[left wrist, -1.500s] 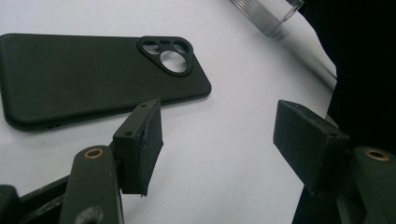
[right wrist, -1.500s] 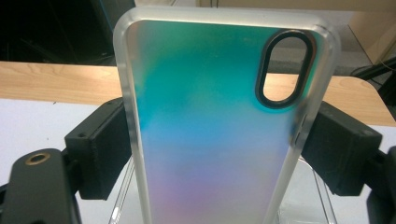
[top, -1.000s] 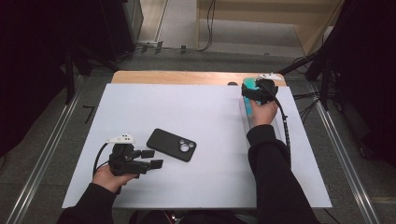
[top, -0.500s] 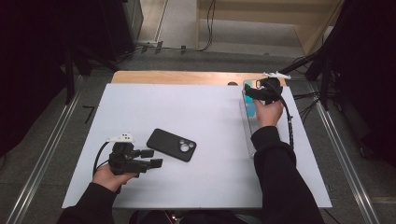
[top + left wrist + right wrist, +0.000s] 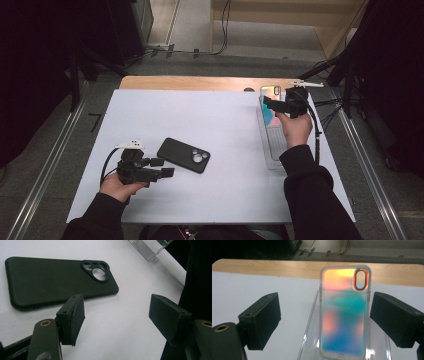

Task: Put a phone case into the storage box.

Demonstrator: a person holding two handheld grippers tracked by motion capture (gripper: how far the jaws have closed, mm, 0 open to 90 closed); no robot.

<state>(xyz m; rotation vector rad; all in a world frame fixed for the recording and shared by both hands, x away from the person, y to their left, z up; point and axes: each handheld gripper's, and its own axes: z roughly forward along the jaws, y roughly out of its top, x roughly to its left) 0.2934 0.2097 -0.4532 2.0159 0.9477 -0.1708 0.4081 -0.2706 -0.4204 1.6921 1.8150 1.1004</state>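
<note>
We find the iridescent case [image 5: 344, 312] propped upright in the clear stand [image 5: 272, 145] near the tabletop's far right corner, right tool [image 5: 272, 103] spread, not gripping it. The black case [image 5: 183, 155] lies flat toward the near left, just beside the parted, empty left tool [image 5: 162, 167]; we judge its handling still to come.

White table [image 5: 220, 120]: black phone case [image 5: 183, 154], clear stand [image 5: 272, 145] on it.

A big white table [image 5: 220, 120] stands on a grey floor [image 5: 75, 150]. Behind it are light wood boards [image 5: 280, 10] and black cables [image 5: 220, 30]. The sides are dark.

Probably a lab — white table [image 5: 225, 120], floor rails [image 5: 45, 175], trailing cables [image 5: 220, 30].
</note>
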